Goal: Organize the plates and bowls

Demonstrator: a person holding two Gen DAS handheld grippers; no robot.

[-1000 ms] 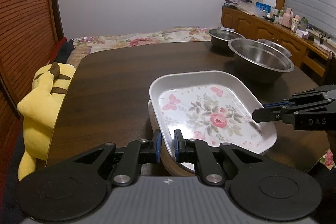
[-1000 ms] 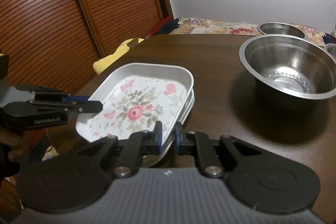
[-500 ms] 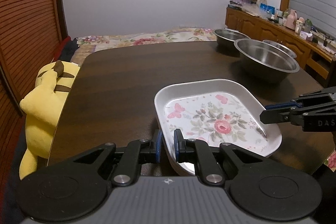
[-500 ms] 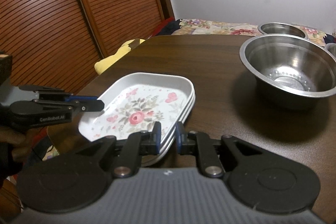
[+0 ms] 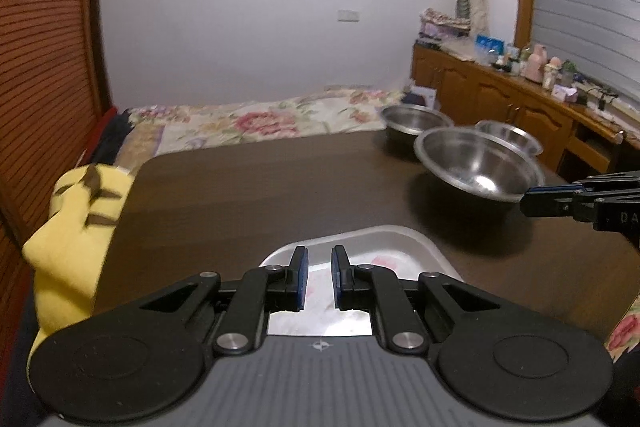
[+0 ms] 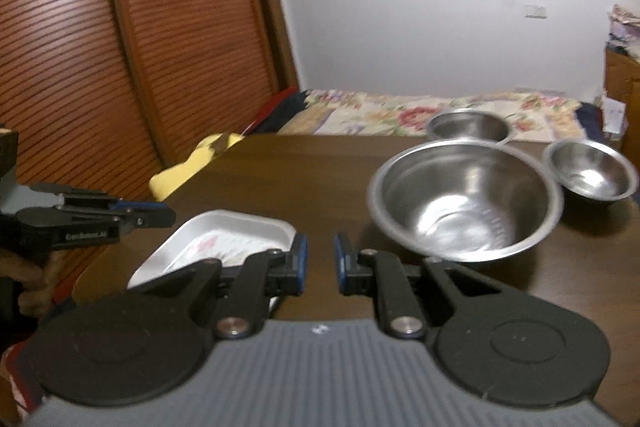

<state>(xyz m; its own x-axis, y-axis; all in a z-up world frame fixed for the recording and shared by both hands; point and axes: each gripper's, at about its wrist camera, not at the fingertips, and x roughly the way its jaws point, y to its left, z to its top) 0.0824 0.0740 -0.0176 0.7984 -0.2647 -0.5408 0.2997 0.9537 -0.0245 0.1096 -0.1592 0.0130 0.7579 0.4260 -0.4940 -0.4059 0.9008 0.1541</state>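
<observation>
The white floral plate (image 5: pixel 400 247) lies flat on the dark table, on top of a stack near its front edge; it also shows as the plate (image 6: pixel 240 231) in the right wrist view. My left gripper (image 5: pixel 318 279) hovers over the plate's near side, shut, with nothing between its pads. My right gripper (image 6: pixel 320 267) is shut too and holds nothing, off the plate's right edge. A large steel bowl (image 6: pixel 464 199) stands right of the plate, with two smaller steel bowls (image 6: pixel 468 125) (image 6: pixel 592 171) behind it. Each gripper sees the other: right gripper (image 5: pixel 528 201), left gripper (image 6: pixel 160 217).
A yellow plush toy (image 5: pixel 76 227) leans on the table's left edge. Behind the table (image 5: pixel 260 195) lies a bed with a floral cover (image 5: pixel 260 119). A wooden sideboard (image 5: pixel 500 99) with clutter runs along the right. Slatted wooden doors (image 6: pixel 120 47) stand at the left.
The plate, held tilted between both grippers a second ago, has come down flat on the stack. Both grippers have since slipped off its rim, risen and drawn back.
</observation>
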